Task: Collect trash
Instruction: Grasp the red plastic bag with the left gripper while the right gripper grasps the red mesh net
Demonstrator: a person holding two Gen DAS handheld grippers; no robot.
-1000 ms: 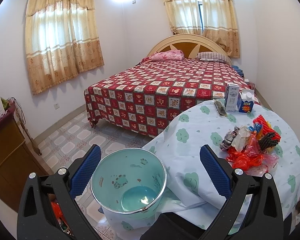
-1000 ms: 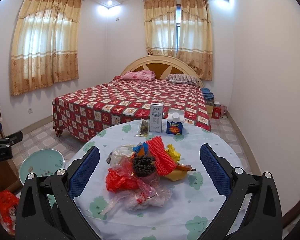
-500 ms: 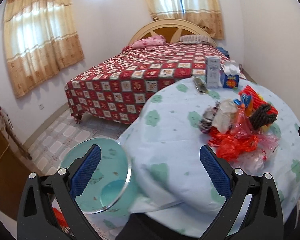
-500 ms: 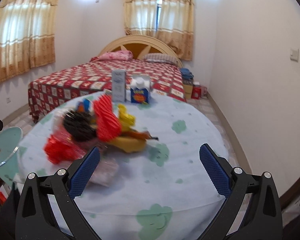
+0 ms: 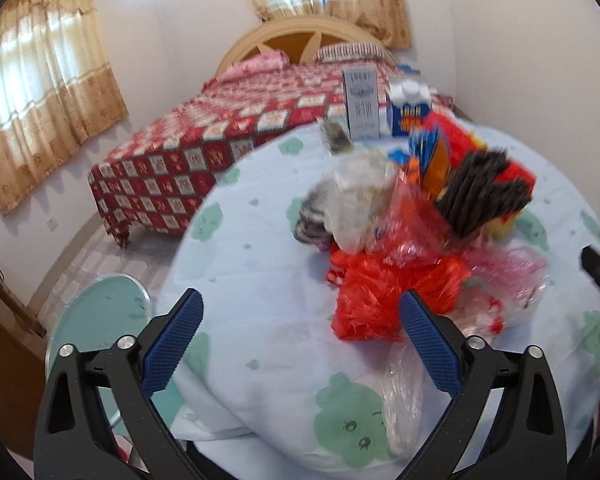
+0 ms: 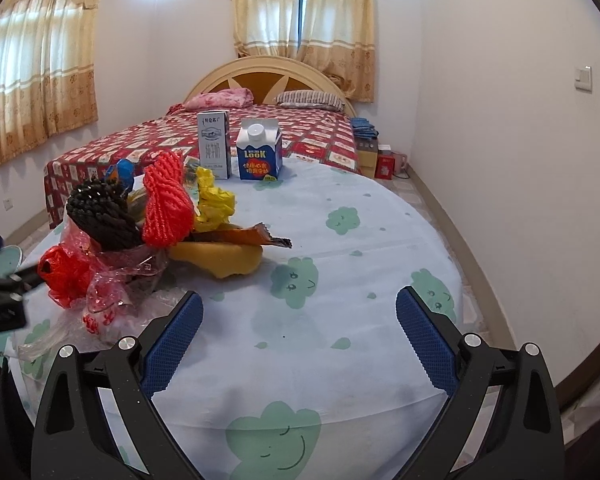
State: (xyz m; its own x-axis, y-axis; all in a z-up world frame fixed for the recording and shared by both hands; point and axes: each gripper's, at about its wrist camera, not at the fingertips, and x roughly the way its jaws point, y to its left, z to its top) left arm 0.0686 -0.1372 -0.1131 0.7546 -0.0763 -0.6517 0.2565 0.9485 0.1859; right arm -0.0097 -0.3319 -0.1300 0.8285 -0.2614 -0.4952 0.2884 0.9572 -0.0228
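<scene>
A heap of trash lies on the round table: a red plastic bag (image 5: pixel 384 296), clear wrappers (image 5: pixel 352 196), black foam netting (image 5: pixel 480 196) and red netting (image 6: pixel 166 204), a yellow piece (image 6: pixel 220 258). My left gripper (image 5: pixel 300 344) is open and empty, above the table's near edge, just short of the red bag. My right gripper (image 6: pixel 298 338) is open and empty over the bare cloth, right of the heap. A pale green bin (image 5: pixel 100 320) stands on the floor at the table's left.
A white milk carton (image 6: pixel 213 144) and a blue carton (image 6: pixel 259 155) stand at the table's far edge. The table (image 6: pixel 360 240) wears a light blue cloth with green clouds. A bed with a red quilt (image 6: pixel 308 136) lies behind. A wooden cabinet (image 5: pixel 0 344) is at the left.
My left gripper has swung right from over the bin to over the table, close to the red bag. My right gripper has moved right, so the heap now lies to its left.
</scene>
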